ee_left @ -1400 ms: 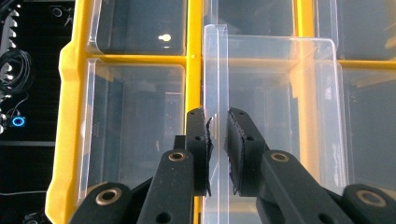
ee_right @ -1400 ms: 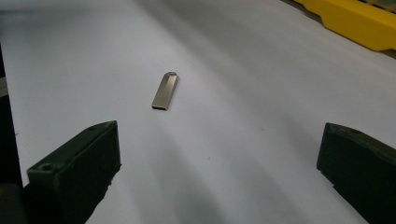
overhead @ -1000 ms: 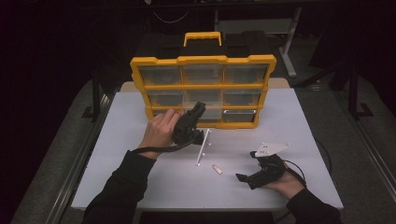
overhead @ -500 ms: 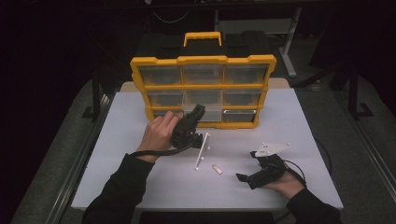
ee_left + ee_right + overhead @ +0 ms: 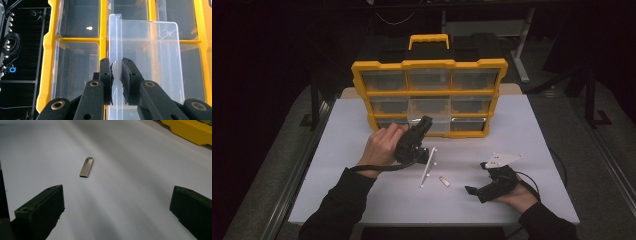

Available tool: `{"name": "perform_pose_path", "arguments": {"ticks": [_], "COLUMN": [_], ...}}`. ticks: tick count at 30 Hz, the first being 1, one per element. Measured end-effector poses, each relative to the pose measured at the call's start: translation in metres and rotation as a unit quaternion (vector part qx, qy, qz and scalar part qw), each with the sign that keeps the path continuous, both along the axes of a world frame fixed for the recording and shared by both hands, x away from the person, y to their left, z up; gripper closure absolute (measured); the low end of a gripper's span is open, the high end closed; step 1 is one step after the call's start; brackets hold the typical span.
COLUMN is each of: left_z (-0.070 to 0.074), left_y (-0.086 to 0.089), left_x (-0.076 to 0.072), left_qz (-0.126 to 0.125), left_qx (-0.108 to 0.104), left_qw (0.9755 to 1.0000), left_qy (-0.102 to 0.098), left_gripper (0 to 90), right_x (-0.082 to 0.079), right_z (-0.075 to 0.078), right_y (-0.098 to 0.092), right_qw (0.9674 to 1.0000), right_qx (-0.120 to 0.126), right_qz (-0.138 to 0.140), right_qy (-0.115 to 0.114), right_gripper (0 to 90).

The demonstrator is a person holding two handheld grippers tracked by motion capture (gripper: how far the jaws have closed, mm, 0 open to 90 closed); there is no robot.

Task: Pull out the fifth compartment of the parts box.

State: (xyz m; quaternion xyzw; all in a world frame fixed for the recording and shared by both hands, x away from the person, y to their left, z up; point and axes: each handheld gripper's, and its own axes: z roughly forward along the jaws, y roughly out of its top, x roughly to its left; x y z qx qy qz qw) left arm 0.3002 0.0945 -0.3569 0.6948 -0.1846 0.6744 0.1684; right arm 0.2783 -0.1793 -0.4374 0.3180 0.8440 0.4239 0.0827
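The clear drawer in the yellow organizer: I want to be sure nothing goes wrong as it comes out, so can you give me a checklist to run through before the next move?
1. Left gripper shut on the clear drawer front lip: ok.
2. Drawer partly out of the yellow organizer, bottom row, middle: ok.
3. Drawer contents: cannot tell; the plastic looks empty, but its floor is hidden.
4. Metal USB stick lying free on the white table, ahead of the right gripper: ok.
5. Right gripper open, holding nothing: ok.
6. White stick lies close beside the left gripper, in the path of the drawer: not ok.
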Motion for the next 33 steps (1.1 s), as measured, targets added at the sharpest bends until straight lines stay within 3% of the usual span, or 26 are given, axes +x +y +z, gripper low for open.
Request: {"name": "perform_pose_path", "arguments": {"ticks": [33], "left_z": [-0.002], "left_y": [0.006], "left_x": [-0.016], "left_qz": [-0.012], "left_qx": [0.002], "left_qw": [0.9999], "left_qy": [0.007], "left_gripper": [79.2], "right_x": [-0.001], "right_z": [0.0], "right_y": [-0.001], "right_qw": [1.0], "right_qx": [0.0], "right_qz": [0.0], "right_qy": [0.002], "right_gripper": [0.0]}}
